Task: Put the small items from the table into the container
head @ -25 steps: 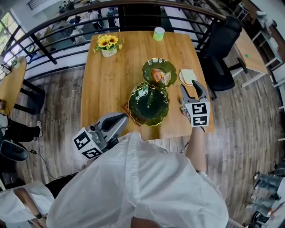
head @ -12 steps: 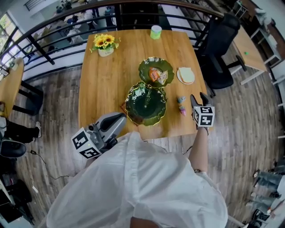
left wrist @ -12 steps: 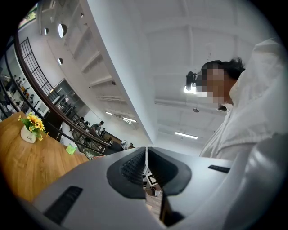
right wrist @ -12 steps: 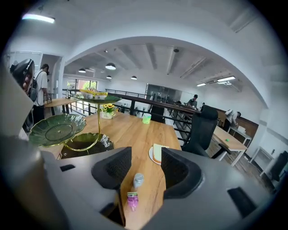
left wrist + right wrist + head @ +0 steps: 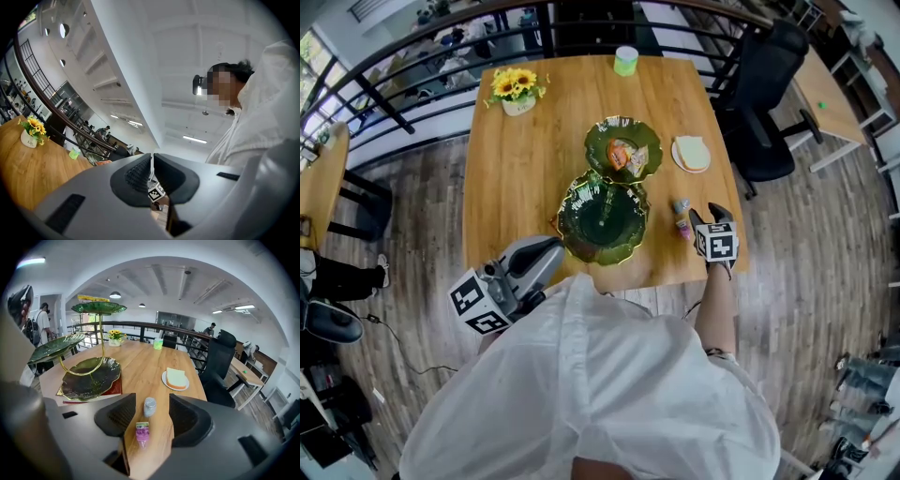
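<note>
The right gripper (image 5: 707,217) hovers tilted down over the right part of the desk (image 5: 520,178), its jaws spread and opening. Two small items lie on the wood in line between them, neither touched: a pink packet (image 5: 142,432) nearer the gripper and a grey wrapped piece (image 5: 149,406) just beyond it. The step in hand looks like a pick of one of these. To do it well, the pads should sink until they flank one item alone, probably the pink packet, and close across its narrow width without nudging its grey neighbour. The packet lies flat; its long axis runs along the gripper's line of sight, tapered pink end toward the gripper, green-labelled end toward the grey piece. The tiered green container (image 5: 581,230) stands near, to the left. The left gripper (image 5: 152,164) points upward off the desk, pads pressed almost together, with nothing between them.
</note>
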### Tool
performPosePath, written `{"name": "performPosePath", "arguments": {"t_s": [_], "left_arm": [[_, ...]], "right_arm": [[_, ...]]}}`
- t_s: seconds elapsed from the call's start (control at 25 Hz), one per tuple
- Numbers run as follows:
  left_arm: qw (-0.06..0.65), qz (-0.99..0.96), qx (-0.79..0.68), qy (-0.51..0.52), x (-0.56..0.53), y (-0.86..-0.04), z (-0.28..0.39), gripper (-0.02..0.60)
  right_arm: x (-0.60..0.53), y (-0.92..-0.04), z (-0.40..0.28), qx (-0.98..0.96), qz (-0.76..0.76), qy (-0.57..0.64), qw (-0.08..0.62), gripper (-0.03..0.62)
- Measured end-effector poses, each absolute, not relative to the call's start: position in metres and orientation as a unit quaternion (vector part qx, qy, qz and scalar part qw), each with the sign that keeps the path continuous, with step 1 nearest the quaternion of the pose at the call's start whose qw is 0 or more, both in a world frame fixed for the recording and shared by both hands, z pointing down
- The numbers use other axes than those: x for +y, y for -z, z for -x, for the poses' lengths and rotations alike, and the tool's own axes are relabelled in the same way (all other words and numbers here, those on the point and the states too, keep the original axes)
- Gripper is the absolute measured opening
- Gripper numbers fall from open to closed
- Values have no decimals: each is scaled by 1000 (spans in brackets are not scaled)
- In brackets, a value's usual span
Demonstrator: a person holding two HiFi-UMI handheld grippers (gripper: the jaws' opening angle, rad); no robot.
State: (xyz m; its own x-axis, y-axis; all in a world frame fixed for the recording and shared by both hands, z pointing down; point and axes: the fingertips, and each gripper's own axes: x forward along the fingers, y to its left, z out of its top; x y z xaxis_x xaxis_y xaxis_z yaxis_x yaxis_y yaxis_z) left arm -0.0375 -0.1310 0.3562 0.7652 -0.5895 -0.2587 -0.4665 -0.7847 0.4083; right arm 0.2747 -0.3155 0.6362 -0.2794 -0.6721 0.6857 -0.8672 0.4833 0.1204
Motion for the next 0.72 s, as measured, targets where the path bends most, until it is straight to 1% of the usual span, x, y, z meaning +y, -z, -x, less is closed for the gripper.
{"name": "performPosePath", "arguments": {"t_s": [0.28, 0.72], "left_arm": [[163, -924, -294, 183, -139, -359, 34, 9], [163, -919, -319, 165, -143, -362, 35, 9]], "right_arm": [[-310, -682, -275, -786, -452, -174, 385, 225], [-287, -762, -269, -771, -377, -211, 468, 227]]}}
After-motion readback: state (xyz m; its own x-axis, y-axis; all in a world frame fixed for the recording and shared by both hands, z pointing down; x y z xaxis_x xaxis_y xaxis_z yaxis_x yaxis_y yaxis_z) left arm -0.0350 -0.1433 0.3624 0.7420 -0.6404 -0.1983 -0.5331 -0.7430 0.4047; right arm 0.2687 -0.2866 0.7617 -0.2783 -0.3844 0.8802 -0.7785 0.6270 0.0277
